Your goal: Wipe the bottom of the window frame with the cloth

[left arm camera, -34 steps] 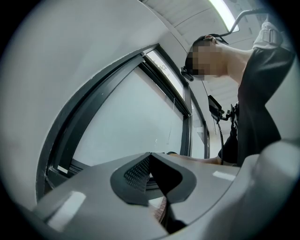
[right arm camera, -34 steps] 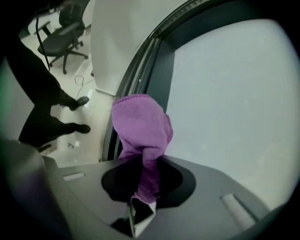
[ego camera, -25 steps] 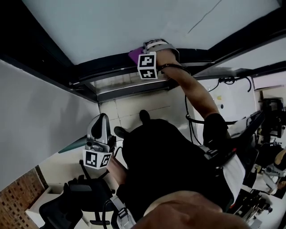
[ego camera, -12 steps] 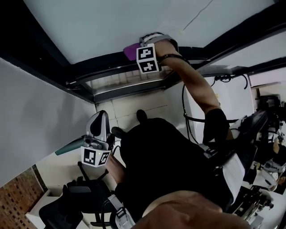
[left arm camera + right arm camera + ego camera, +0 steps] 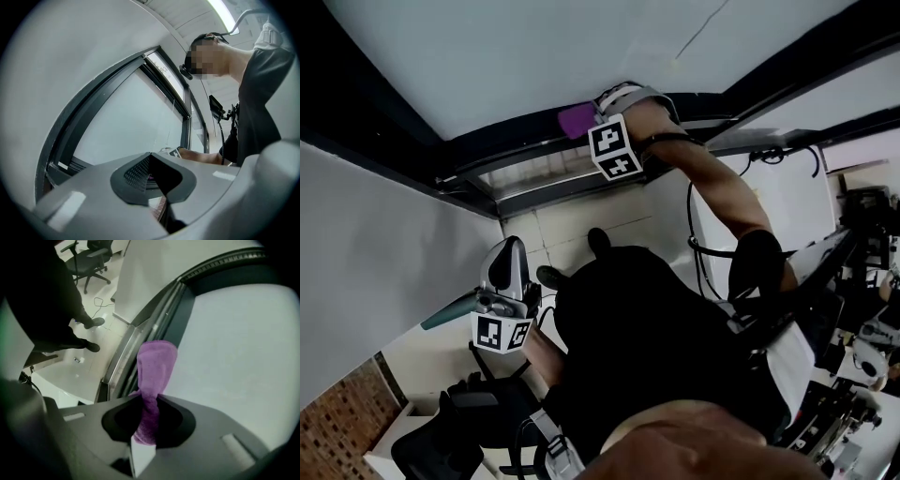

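A purple cloth [image 5: 154,366] hangs from my right gripper [image 5: 147,423], which is shut on it. The cloth's free end presses against the dark bottom rail of the window frame [image 5: 136,338], beside the pale glass [image 5: 234,348]. In the head view the right gripper [image 5: 592,116] is stretched out to the window frame [image 5: 516,152], with the cloth [image 5: 577,119] showing just left of its marker cube. My left gripper [image 5: 442,317] is held low near the body, far from the frame. Its jaws stand together with nothing between them [image 5: 152,161].
A white wall panel [image 5: 375,262] runs along the left. A black office chair [image 5: 441,431] stands on the tiled floor below, and another chair [image 5: 91,258] shows in the right gripper view. Cables and equipment [image 5: 853,281] crowd the right side.
My right gripper and the cloth have shifted slightly along the bottom of the frame. The left gripper has stayed about where it was.
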A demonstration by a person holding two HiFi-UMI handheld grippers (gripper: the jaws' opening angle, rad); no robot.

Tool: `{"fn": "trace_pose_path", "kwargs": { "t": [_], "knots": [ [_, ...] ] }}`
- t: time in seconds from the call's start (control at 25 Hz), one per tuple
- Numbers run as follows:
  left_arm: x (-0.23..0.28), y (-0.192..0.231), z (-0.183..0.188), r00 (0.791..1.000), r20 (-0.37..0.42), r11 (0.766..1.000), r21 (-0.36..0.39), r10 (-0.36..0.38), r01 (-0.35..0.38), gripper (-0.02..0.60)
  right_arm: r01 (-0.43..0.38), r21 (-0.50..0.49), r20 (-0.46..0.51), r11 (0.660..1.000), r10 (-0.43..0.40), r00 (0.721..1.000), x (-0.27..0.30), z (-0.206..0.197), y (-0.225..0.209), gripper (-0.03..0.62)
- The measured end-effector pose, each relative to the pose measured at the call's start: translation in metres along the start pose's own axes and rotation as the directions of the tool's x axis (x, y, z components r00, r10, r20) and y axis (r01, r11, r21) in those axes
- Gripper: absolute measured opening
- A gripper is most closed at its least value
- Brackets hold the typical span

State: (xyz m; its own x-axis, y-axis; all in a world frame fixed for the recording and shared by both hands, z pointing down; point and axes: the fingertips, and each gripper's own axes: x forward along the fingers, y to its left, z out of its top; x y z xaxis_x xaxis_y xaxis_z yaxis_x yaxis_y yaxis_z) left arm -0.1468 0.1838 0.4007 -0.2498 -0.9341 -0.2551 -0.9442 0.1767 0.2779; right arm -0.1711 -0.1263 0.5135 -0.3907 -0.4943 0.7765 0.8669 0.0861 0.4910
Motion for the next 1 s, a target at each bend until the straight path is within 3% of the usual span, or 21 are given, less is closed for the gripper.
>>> {"fn": "trace_pose_path", "kwargs": {
  "t": [0.16,0.24,0.28,0.32,0.36,0.4,0.44,0.48,0.52,0.56,0.6,0.64,0.68,0.72,0.8,0.88,1.0],
  "knots": [
    [0.008,-0.001,-0.001,1.000,-0.013,1.000,-0.001,-0.014,0.013,0.003,-0.010,-0.157,0.035,0.988,0.015,0.999,-0.050,0.025,0.060,0.061],
    [0.013,-0.002,-0.004,0.999,-0.024,1.000,-0.004,-0.021,0.021,0.003,-0.102,-0.140,0.183,0.985,0.127,0.975,-0.079,0.050,0.108,0.061],
    [0.015,-0.002,-0.006,0.999,-0.029,1.000,-0.006,-0.024,0.024,0.002,-0.183,-0.067,0.316,0.981,0.195,0.928,-0.089,0.066,0.130,0.063],
    [0.018,-0.002,-0.008,0.999,-0.034,1.000,-0.008,-0.027,0.027,0.003,-0.296,0.051,0.476,0.954,0.237,0.847,-0.093,0.081,0.146,0.063],
    [0.021,-0.002,-0.009,0.999,-0.041,0.999,-0.010,-0.032,0.031,0.003,-0.449,0.201,0.641,0.870,0.230,0.732,-0.089,0.093,0.157,0.063],
    [0.024,-0.004,-0.010,0.998,-0.050,0.999,-0.011,-0.038,0.038,0.003,-0.632,0.343,0.784,0.694,0.159,0.600,-0.077,0.102,0.163,0.063],
    [0.028,-0.005,-0.011,0.997,-0.062,0.999,-0.012,-0.046,0.045,0.003,-0.800,0.418,0.881,0.430,0.026,0.473,-0.060,0.106,0.165,0.063],
    [0.031,-0.007,-0.012,0.996,-0.076,0.999,-0.011,-0.054,0.053,0.003,-0.910,0.391,0.916,0.139,-0.152,0.371,-0.044,0.106,0.164,0.063],
    [0.035,-0.009,-0.012,0.994,-0.089,0.998,-0.010,-0.062,0.061,0.003,-0.953,0.286,0.888,-0.098,-0.346,0.302,-0.033,0.103,0.159,0.063],
    [0.038,-0.010,-0.012,0.993,-0.101,0.998,-0.010,-0.068,0.067,0.003,-0.959,0.157,0.808,-0.236,-0.527,0.263,-0.029,0.094,0.151,0.063],
    [0.042,-0.011,-0.012,0.991,-0.109,0.997,-0.009,-0.072,0.072,0.003,-0.956,0.069,0.695,-0.284,-0.674,0.250,-0.030,0.079,0.138,0.063],
    [0.047,-0.012,-0.011,0.990,-0.116,0.997,-0.009,-0.076,0.075,0.003,-0.958,0.055,0.573,-0.280,-0.778,0.260,-0.032,0.059,0.122,0.064],
    [0.053,-0.014,-0.011,0.990,-0.120,0.997,-0.006,-0.079,0.079,0.003,-0.958,0.120,0.457,-0.261,-0.842,0.287,-0.032,0.036,0.106,0.064],
    [0.058,-0.018,-0.012,0.989,-0.125,0.997,-0.004,-0.083,0.084,0.003,-0.938,0.247,0.355,-0.244,-0.878,0.322,-0.030,0.012,0.089,0.064],
    [0.066,-0.028,-0.015,0.985,-0.141,0.995,0.003,-0.095,0.097,0.003,-0.805,0.554,0.210,-0.212,-0.900,0.382,-0.024,-0.022,0.062,0.064],
    [0.071,-0.040,-0.017,0.981,-0.161,0.994,0.008,-0.110,0.113,0.003,-0.622,0.766,0.152,-0.161,-0.895,0.419,-0.021,-0.031,0.040,0.064],
    [0.076,-0.052,-0.018,0.976,-0.183,0.992,0.019,-0.116,0.122,0.003,-0.455,0.885,0.135,-0.096,-0.884,0.448,-0.013,-0.031,0.023,0.064]
  ]
}}
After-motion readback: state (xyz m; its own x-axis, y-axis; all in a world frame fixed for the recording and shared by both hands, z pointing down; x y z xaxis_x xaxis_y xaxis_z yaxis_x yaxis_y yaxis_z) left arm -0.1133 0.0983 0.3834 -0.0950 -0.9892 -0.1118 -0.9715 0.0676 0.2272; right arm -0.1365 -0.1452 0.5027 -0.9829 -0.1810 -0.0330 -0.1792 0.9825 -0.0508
